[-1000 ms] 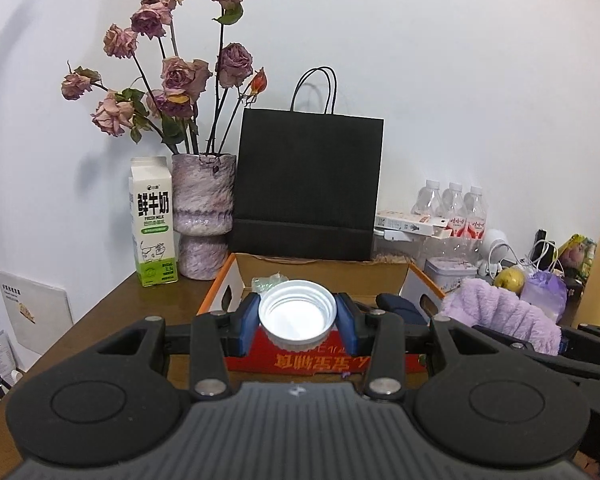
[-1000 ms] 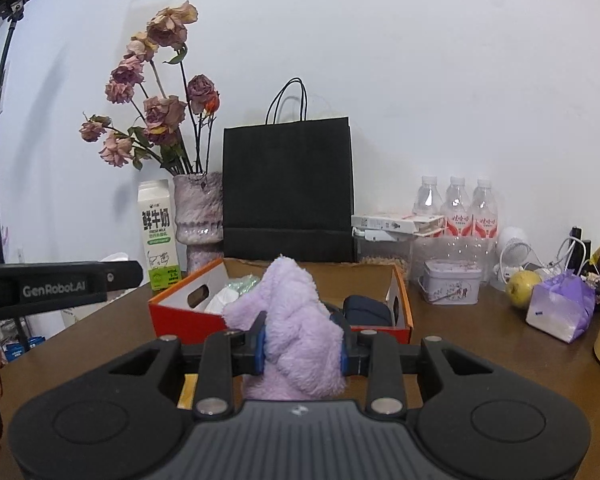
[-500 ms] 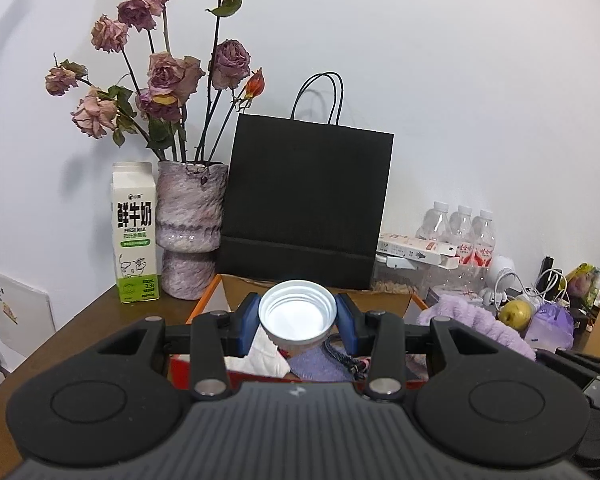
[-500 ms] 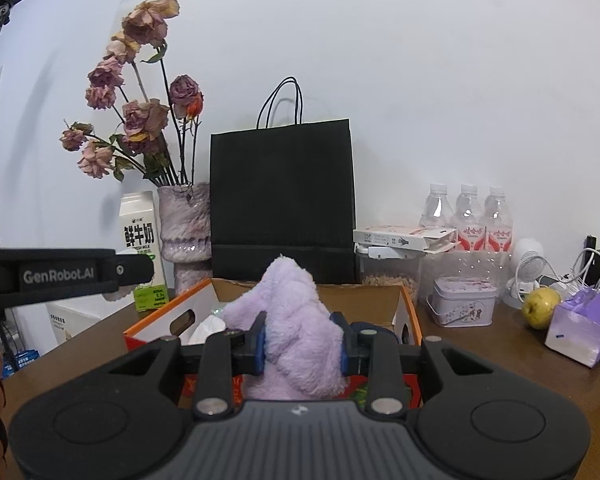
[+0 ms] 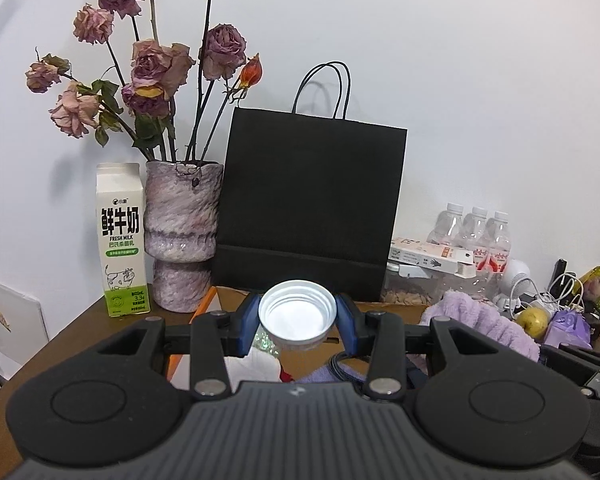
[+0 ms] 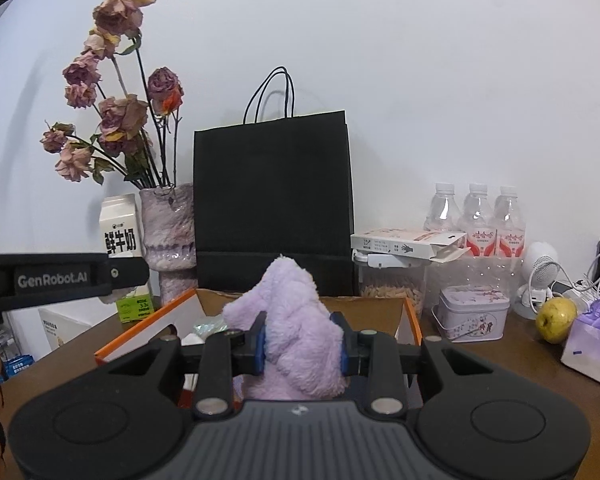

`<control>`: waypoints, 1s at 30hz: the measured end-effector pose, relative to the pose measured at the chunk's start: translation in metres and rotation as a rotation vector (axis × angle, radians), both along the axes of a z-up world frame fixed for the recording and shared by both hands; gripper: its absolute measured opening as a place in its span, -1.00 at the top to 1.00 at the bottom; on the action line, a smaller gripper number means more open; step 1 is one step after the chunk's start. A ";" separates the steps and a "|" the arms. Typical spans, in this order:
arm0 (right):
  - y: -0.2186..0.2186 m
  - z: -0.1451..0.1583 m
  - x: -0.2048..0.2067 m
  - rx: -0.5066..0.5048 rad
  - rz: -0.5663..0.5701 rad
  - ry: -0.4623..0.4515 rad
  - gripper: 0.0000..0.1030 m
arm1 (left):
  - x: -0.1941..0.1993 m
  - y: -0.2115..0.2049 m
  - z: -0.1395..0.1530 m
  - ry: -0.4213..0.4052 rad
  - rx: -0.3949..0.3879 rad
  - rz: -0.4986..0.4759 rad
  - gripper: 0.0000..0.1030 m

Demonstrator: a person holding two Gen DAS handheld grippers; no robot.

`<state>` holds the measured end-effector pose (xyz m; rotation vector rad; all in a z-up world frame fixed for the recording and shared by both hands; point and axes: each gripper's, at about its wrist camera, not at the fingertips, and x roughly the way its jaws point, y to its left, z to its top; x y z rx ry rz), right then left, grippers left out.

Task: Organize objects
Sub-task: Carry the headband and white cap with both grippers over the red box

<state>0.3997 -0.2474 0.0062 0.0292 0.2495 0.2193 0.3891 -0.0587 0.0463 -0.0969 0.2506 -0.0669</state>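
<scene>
Both grippers hold their loads over the orange-edged box.

Left gripper [image 5: 297, 322] is clamped on a white cap [image 5: 297, 317], open side toward the camera; right gripper [image 6: 302, 346] pinches a lilac plush towel [image 6: 300, 332] that bulges above its blue pads. Orange-edged cardboard box [image 6: 140, 330] lies just below and ahead of both, with a black paper bag [image 6: 274, 204] upright behind it and a milk carton [image 5: 122, 240] off to the left.

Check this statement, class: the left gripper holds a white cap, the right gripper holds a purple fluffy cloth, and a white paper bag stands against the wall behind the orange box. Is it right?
Not quite. The paper bag is black, not white, as the right wrist view shows. The rest stands: the left gripper holds the white cap, the right gripper holds the purple fluffy cloth, and the bag stands against the wall behind the orange box.
</scene>
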 end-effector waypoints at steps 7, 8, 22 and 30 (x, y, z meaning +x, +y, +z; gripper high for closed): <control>0.003 0.000 0.025 -0.005 -0.002 -0.004 0.42 | 0.025 0.001 0.000 0.007 -0.002 0.009 0.21; 0.004 0.000 0.029 -0.004 -0.004 -0.005 0.42 | 0.028 0.002 0.000 0.007 -0.003 0.011 0.21; 0.011 -0.007 0.070 -0.027 -0.004 0.012 0.42 | 0.069 0.003 -0.008 0.041 0.015 0.019 0.21; 0.012 -0.015 0.090 -0.033 -0.002 0.058 0.41 | 0.091 0.006 -0.018 0.089 0.029 0.031 0.20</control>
